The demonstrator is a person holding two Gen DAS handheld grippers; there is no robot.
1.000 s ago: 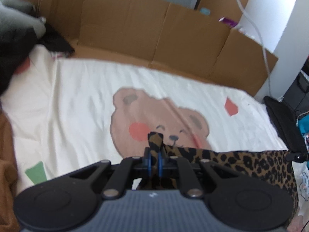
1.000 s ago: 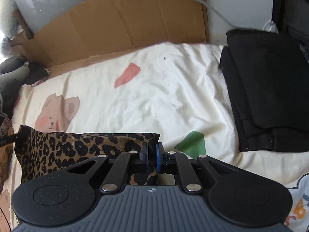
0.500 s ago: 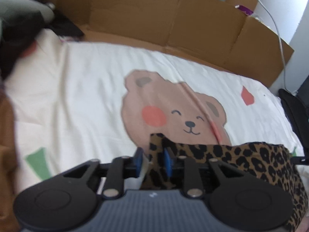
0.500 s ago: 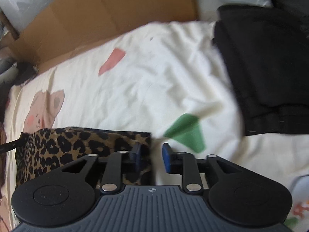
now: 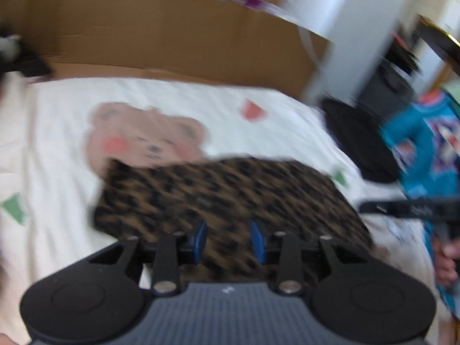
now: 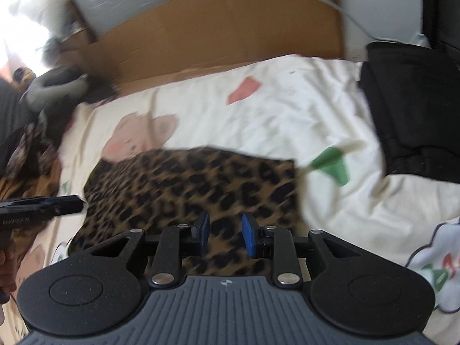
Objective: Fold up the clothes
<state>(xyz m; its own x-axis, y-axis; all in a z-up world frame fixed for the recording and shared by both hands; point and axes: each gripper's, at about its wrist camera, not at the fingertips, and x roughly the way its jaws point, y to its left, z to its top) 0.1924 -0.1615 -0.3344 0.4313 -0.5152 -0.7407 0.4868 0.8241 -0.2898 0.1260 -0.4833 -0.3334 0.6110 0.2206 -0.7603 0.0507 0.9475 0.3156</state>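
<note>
A leopard-print garment [image 5: 224, 195] lies folded flat on the cream bedsheet [image 5: 57, 132], over the lower part of the bear print; it shows again in the right wrist view as leopard cloth [image 6: 189, 189]. My left gripper [image 5: 228, 241] hovers open above its near edge with nothing between the blue pads. My right gripper [image 6: 225, 235] is likewise open over the near edge, holding nothing. Each view catches the other gripper at its side: the right one [image 5: 408, 208], the left one [image 6: 40, 207]. Both views are motion-blurred.
A folded black garment [image 6: 414, 120] lies at the sheet's right side. Cardboard panels [image 6: 218, 34] stand along the far edge. Dark and grey clothes [image 6: 43, 95] are heaped at the far left. A teal printed cloth [image 5: 425, 155] lies to the right.
Both grippers were shut on the leopard garment's corners a second ago. They opened, let it go and pulled back, so the folded garment now lies flat on the sheet.
</note>
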